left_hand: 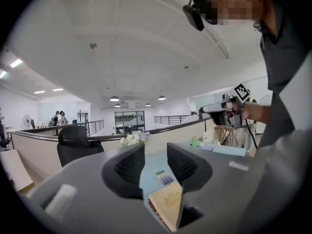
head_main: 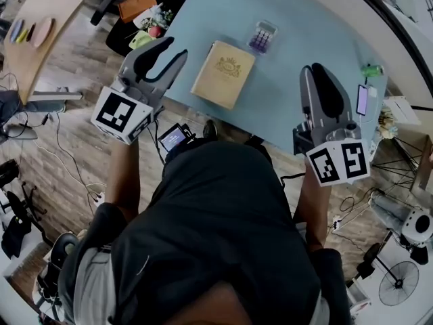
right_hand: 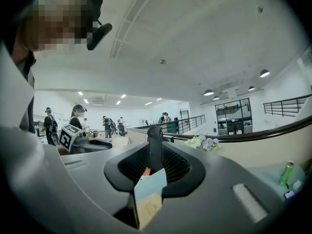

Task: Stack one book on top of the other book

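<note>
Nearest you: left gripper (head_main: 176, 47) sits at the tabletop's near left edge, jaws wide, nothing btwn them. Right gripper (head_main: 314, 70) is over the near right side, jaw tips together, empty. Neither touches a book.

Just past them the tan book (head_main: 223, 73) lies flat on the pale blue tabletop (head_main: 298, 19), roughly btwn the two grippers. In the left gripper view a dark red edge shows under its cover. That's prob. the 2nd book underneath, so I'd judge the stack done w/ nothing left to place. Can't confirm it from above.

Beyond that: calculator (head_main: 262, 36), apart from the book; green bottle (head_main: 371, 70) & phone (head_main: 362, 100) at the right edge.

Wood floor (head_main: 74, 66) w/ cables below. Far off: flowers (left_hand: 134, 137), railing, open office w/ ceiling lights, a few ppl.
</note>
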